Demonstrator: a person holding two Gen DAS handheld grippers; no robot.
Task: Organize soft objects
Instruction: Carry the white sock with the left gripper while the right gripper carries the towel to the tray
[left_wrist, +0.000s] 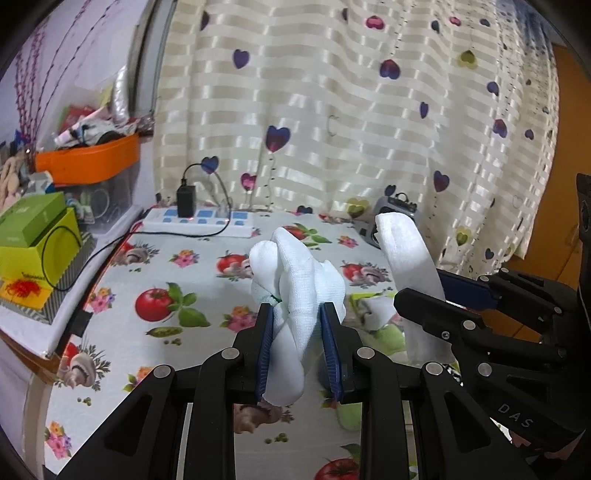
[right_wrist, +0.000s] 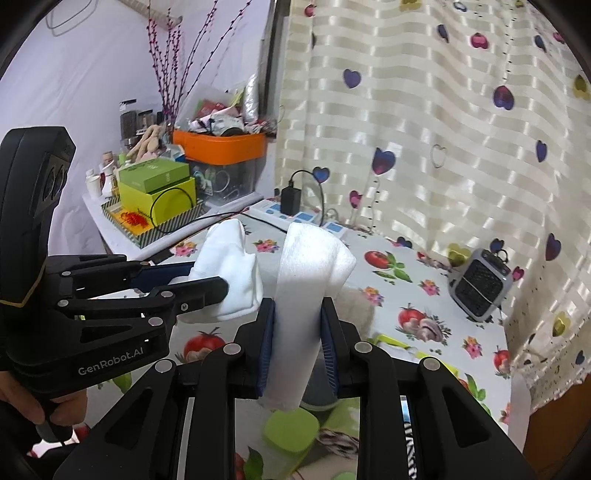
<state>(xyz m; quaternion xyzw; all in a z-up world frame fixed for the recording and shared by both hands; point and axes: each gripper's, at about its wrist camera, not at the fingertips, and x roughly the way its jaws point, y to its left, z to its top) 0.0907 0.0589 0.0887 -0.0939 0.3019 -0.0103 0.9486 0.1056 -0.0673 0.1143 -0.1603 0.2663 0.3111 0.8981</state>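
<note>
You were in the carrying step: both pieces of white cloth were up off the table (left_wrist: 122, 280), neither yet set down or folded, and where they belong I could not tell. Your left gripper (left_wrist: 297, 347) had its blue pads pressed on a bunched white cloth (left_wrist: 295, 280) — the bulk of it puffed up beyond the fingertips, a tail hanging down between the fingers. Your right gripper (right_wrist: 297, 347) pinched a flatter white strip (right_wrist: 308, 266) the same way, its folded end rising ahead of the tips and its lower end dangling below. The two tongs pointed forward and somewhat downward, side by side and close, each showing in the other's camera with its cloth. Beneath the right gripper lay a green soft thing (right_wrist: 291, 430) on the tablecloth. The next move, as I judged it, called for choosing a bare patch ahead and lowering each piece until it rested before you let go — soft cloth sags and can snag on the pads.
</note>
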